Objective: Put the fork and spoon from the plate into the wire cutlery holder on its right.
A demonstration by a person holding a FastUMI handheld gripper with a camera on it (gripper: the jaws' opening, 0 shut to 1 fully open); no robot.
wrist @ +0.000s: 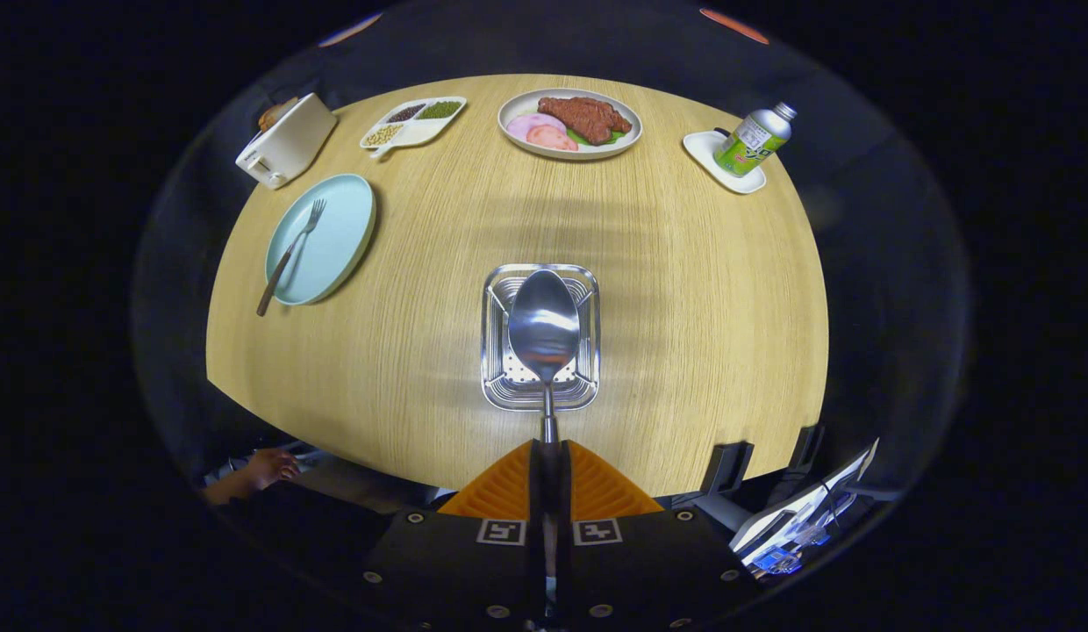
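Note:
My gripper point(548, 465) is shut on the handle of a metal spoon point(544, 329), both fingers pressed against it. The spoon's bowl points away from me and hangs over the open top of the square wire cutlery holder point(500, 386), which stands on the wooden table just beyond the fingers. To the left of the holder lies a pale blue plate point(342, 228). A fork point(289, 254) rests on it, tines toward the far side, its dark handle sticking out over the plate's near rim.
Along the far edge of the table point(684, 307) stand a white toaster point(285, 140), a divided dish of beans point(412, 121), a plate of meat point(569, 123) and a green bottle point(755, 139) on a white coaster. A person's hand point(268, 470) rests at the near left.

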